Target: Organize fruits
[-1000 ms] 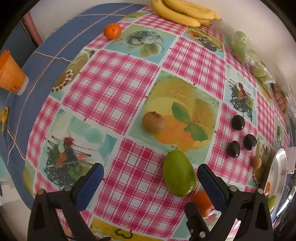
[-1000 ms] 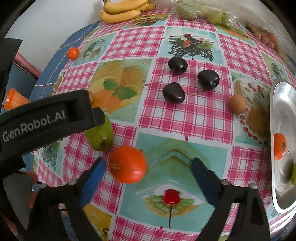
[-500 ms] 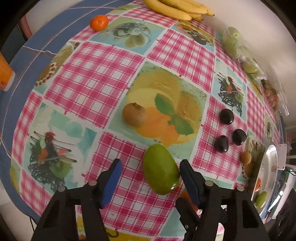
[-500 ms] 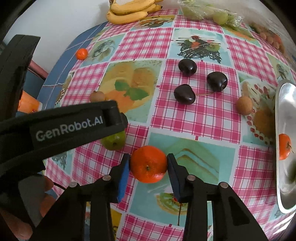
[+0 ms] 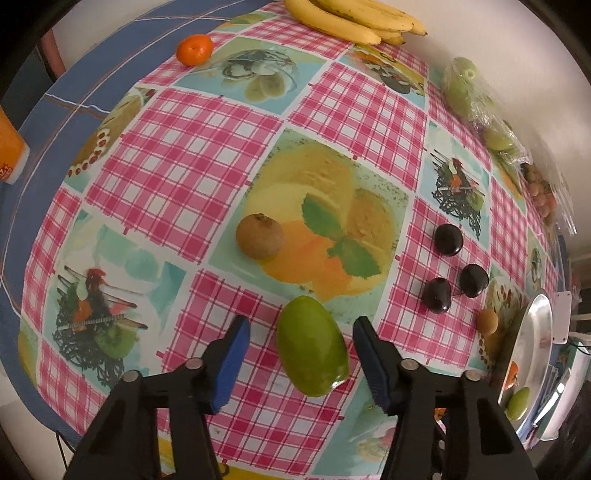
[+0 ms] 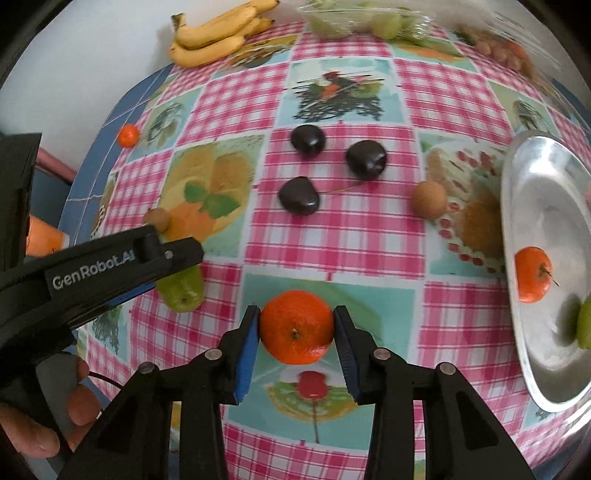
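My left gripper (image 5: 300, 345) is open around a green mango (image 5: 312, 345) lying on the checked tablecloth, with gaps on both sides. My right gripper (image 6: 296, 326) is shut on an orange mandarin (image 6: 296, 326), both blue pads touching it. The left gripper (image 6: 110, 266) also shows in the right wrist view, over the mango (image 6: 183, 291). A silver plate (image 6: 546, 206) at the right holds another mandarin (image 6: 532, 274) and a green fruit (image 6: 584, 325).
Three dark plums (image 6: 307, 141) (image 6: 366, 155) (image 6: 299, 196) and a brown fruit (image 6: 428, 197) lie mid-table. Another brown fruit (image 5: 259, 236), a far mandarin (image 5: 194, 49), bananas (image 5: 354, 18) and bagged green fruit (image 5: 469, 88) sit further back. An orange cup (image 5: 9, 151) stands left.
My right gripper closed on the mandarin and holds it. My left gripper narrowed around the mango and moved closer over it.
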Action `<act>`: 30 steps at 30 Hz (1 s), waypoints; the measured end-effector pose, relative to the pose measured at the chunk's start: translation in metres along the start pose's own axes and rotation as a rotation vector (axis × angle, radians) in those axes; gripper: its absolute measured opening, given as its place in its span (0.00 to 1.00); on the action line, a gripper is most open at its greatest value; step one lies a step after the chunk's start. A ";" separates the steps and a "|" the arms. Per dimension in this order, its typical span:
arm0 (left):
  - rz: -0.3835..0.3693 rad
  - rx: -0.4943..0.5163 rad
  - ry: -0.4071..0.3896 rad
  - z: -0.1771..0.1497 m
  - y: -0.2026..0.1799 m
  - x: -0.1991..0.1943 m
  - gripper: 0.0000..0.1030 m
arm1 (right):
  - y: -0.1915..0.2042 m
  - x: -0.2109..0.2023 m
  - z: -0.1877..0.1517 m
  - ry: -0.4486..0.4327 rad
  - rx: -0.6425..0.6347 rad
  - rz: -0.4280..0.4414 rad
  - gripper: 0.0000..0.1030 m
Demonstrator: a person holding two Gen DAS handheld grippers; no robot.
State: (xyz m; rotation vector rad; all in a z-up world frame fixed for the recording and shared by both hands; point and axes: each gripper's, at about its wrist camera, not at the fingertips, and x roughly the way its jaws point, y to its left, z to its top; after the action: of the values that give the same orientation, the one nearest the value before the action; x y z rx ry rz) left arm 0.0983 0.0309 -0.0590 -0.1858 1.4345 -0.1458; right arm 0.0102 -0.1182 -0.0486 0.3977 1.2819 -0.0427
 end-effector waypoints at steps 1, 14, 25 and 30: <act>-0.002 0.002 0.001 0.000 -0.001 0.001 0.54 | -0.002 0.000 0.000 0.003 0.006 -0.001 0.40; -0.018 0.024 0.003 0.001 -0.011 0.007 0.40 | -0.003 0.001 0.001 0.009 0.012 -0.005 0.40; 0.037 0.107 0.003 -0.002 -0.024 0.013 0.39 | -0.003 0.002 0.000 0.011 0.016 -0.009 0.40; 0.036 0.104 0.000 -0.002 -0.024 0.013 0.39 | -0.003 0.002 0.000 0.012 0.018 -0.009 0.40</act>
State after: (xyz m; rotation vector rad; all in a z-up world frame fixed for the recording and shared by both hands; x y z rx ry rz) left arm 0.0987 0.0047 -0.0664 -0.0749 1.4262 -0.1905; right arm 0.0101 -0.1202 -0.0513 0.4078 1.2961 -0.0593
